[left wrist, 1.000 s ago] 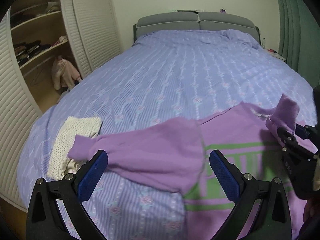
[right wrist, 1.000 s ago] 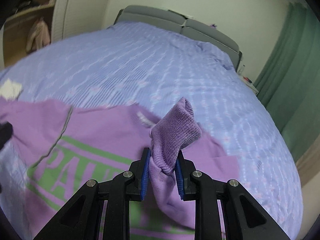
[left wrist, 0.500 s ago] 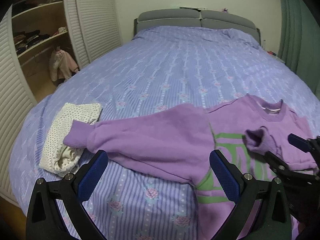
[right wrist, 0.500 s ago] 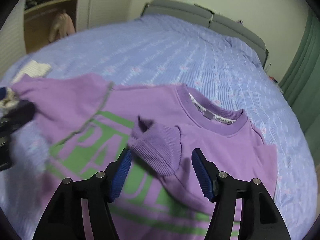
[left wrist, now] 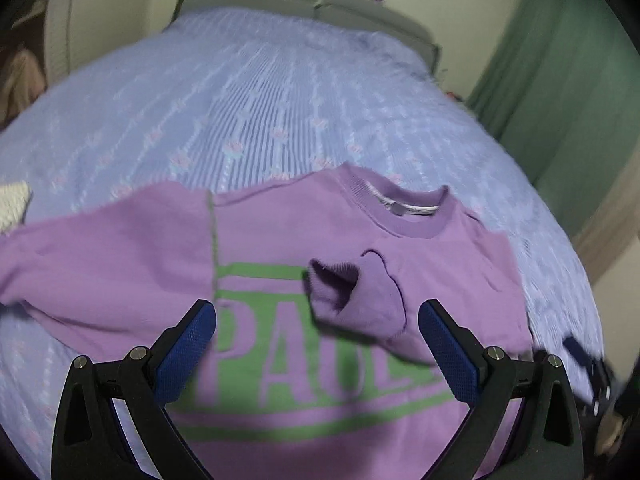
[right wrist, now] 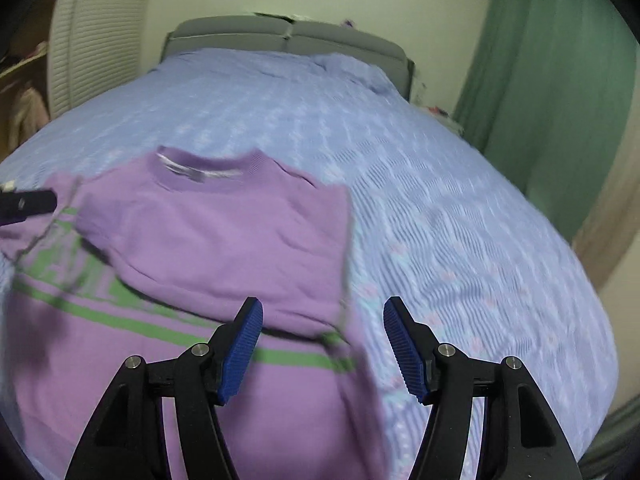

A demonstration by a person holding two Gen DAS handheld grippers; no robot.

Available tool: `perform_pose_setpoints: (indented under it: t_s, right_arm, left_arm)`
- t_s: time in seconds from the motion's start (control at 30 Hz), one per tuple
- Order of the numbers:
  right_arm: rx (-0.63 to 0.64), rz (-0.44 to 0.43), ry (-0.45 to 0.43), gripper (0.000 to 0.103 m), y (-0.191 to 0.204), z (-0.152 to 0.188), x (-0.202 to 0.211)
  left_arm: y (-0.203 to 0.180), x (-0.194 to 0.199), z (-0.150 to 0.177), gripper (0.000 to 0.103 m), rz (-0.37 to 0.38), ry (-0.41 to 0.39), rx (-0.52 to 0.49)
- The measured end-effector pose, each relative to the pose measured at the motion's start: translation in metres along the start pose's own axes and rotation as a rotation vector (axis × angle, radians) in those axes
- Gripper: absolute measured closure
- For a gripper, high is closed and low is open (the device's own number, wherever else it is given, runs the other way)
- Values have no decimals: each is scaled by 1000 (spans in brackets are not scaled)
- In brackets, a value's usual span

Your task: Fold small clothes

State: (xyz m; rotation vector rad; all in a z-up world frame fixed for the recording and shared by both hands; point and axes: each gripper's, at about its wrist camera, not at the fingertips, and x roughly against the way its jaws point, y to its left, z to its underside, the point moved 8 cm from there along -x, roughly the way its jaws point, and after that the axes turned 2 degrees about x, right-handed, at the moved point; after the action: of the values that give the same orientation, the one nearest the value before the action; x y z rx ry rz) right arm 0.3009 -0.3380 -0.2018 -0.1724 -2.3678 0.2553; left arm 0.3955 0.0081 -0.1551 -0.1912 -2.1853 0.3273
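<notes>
Sweatshirt (left wrist: 280, 240), small and lilac, lies face up on the bed (left wrist: 260, 112), spread over the blue-violet cover with its rows of tiny pink flowers. Big green block letters run across the chest inside a green border; from the left gripper's side I can read "PA" plainly, and the next letters are cut off by the folded sleeve and the tool. A white label (left wrist: 404, 210) sits inside the ribbed neckband, but its print is too small to make out. One sleeve (left wrist: 360, 296) is folded in over the chest, its ribbed cuff standing a little open just above the lettering. The other sleeve stretches flat out to the side, toward a pale knitted garment (left wrist: 14, 204) at the picture's edge.

Left gripper (left wrist: 316, 354) hangs over the lower chest of the shirt with its blue pads (left wrist: 186, 350) wide apart and nothing between them. Right gripper (right wrist: 322, 350) hovers over the shirt's side edge; its jaws have just been opening and now stand apart, empty, with the cloth lying below them untouched.

Behind the bed are a grey headboard (right wrist: 288, 40) and a green curtain (right wrist: 540, 92). On the far side an open wardrobe (right wrist: 22, 92) with slatted doors holds something pale pink, too blurred to name.
</notes>
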Motion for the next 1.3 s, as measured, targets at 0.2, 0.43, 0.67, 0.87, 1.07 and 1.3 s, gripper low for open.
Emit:
perform_pose_setpoints:
  t_s: [0.2, 0.43, 0.67, 0.87, 1.07, 1.3]
  right_arm:
    - [-33, 16, 7, 40, -15, 11, -12]
    - [-66, -31, 17, 40, -22, 26, -19]
    - [-74, -80, 51, 40, -21, 38, -30]
    - [-68, -107, 60, 40, -14, 30, -45]
    - [-165, -27, 20, 40, -38, 15, -41]
    - [-124, -19, 55, 40, -28, 25, -44]
  left_arm:
    - [-1, -46, 10, 15, 4, 121, 198]
    - [2, -45, 26, 67, 152, 130, 303]
    - [-6, -17, 24, 81, 222, 37, 264]
    - [-32, 21, -8, 86, 314, -59, 184]
    - [-19, 37, -14, 98, 206, -149, 119]
    - [14, 11, 16, 96, 171, -70, 161]
